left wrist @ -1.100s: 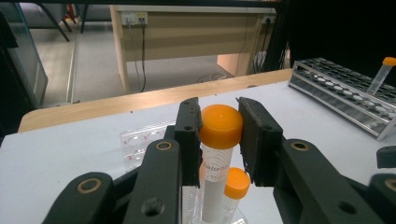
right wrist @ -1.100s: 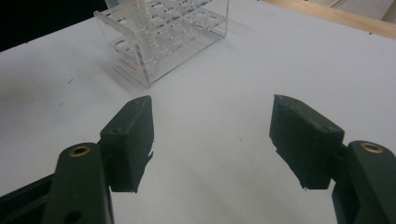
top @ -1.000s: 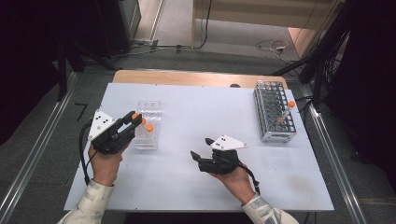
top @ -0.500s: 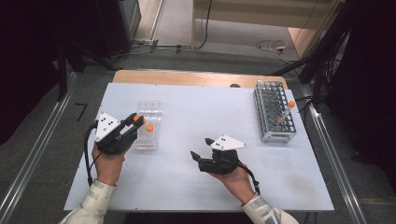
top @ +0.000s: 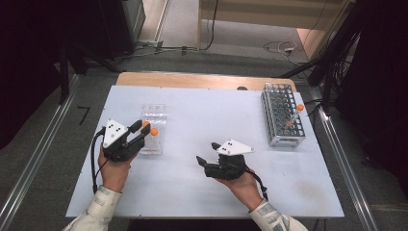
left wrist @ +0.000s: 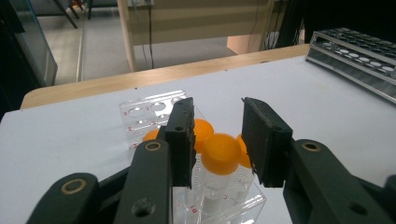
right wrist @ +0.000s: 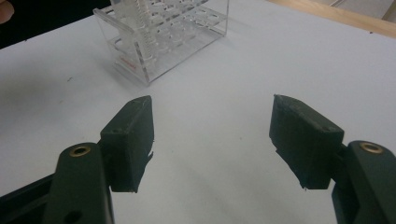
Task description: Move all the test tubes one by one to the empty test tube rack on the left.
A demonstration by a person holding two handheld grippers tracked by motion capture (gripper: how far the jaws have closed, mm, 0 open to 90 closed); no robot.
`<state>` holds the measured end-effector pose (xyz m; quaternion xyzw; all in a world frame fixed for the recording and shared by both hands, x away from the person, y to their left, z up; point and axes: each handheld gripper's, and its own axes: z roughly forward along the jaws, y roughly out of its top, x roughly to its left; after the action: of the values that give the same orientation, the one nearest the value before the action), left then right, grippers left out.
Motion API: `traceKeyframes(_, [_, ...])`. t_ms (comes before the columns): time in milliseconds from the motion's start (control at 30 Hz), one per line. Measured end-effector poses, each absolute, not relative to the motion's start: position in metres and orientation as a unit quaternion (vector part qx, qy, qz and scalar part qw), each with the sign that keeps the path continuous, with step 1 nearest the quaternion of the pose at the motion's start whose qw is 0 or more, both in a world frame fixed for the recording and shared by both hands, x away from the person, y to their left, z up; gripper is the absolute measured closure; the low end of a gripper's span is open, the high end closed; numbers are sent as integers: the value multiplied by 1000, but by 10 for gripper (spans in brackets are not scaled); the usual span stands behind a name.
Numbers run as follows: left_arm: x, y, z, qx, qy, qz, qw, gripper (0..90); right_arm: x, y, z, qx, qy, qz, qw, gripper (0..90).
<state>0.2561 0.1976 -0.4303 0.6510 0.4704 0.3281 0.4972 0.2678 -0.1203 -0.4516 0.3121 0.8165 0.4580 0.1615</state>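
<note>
Now my left gripper (left wrist: 217,135), low in the frame's middle, has just been opening off the orange-capped tube (left wrist: 220,154) standing in the clear rack (left wrist: 140,112), while my right gripper (right wrist: 212,140) gapes empty.

floor (top: 183,29): grey, cables | wooden furniture (top: 260,14) behind | dark surroundings | metal rails (top: 33,159) beside table

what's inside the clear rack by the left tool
Orange-capped tubes stand in the clear rack, three caps showing; the left tool hides the slots beneath it.
</note>
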Motion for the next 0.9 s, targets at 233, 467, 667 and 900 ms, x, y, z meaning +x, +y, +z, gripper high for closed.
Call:
traceKeyframes(233, [253,200,-427,644,472,327,505,601,268,-121,-451,312,816,459,161,295])
traceKeyframes(467, [249,196,-421,635,476,324,515,378,271,-128,-446,319,809,463,173,294])
traceKeyframes(667, [246,188,-419,643,472,324,509,297,286,-154,-437,354,785,468,198,295])
traceKeyframes(900, [244,185,-417,638,470,328,514,258,303,-191,-430,389,759,454,257,295])
